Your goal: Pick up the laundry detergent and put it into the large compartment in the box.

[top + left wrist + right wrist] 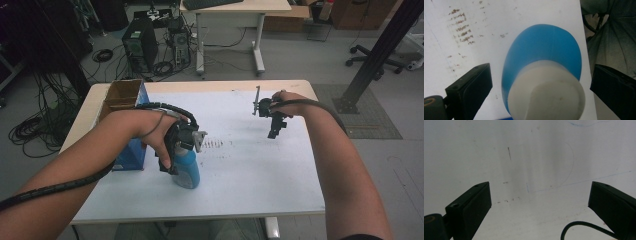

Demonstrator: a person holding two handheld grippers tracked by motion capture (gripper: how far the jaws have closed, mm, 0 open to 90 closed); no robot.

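A blue bottle (187, 170) with a white cap stands on the white table sheet (250, 165) near its front left. My left gripper (175, 150) hangs right over it, pointing down. In the left gripper view the bottle (541, 52) and its white cap (546, 92) sit between the two wide-apart jaws, with gaps on both sides, so the gripper is open and not touching it. My right gripper (276, 131) hovers above the sheet at the right, also pointing down. Its jaws stand wide apart over bare white sheet (536, 157) with nothing between them.
An open blue-sided cardboard box (122, 100) stands at the table's left edge, just behind my left hand. Dark scribble marks (212, 144) lie on the sheet between the grippers. Beyond the table are a computer tower (140, 47), floor cables and another desk (235, 7).
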